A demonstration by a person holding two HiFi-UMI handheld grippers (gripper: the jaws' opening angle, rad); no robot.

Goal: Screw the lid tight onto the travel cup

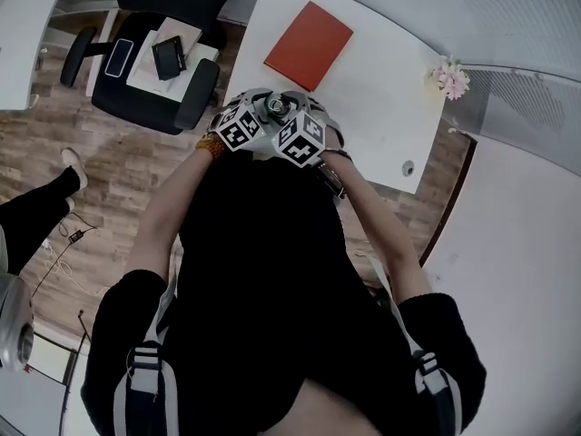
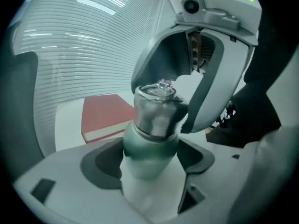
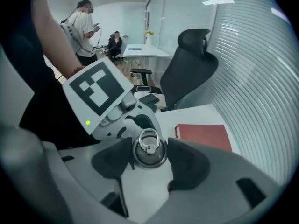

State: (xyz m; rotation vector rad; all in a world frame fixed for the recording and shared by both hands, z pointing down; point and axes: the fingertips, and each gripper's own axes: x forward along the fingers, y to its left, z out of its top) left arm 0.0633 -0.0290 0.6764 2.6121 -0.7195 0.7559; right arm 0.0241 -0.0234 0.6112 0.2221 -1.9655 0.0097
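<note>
Nearby, red book (image 2: 105, 115) behind travel cup (image 2: 152, 143)

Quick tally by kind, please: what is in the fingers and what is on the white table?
Travel cup: 1
Lid: 1
Red book: 1
Flower bunch: 1
Total: 4

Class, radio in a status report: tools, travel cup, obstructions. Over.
Left tool shut on cup. Right tool shut on lid, seated atop it. Nothing blocking.
</note>
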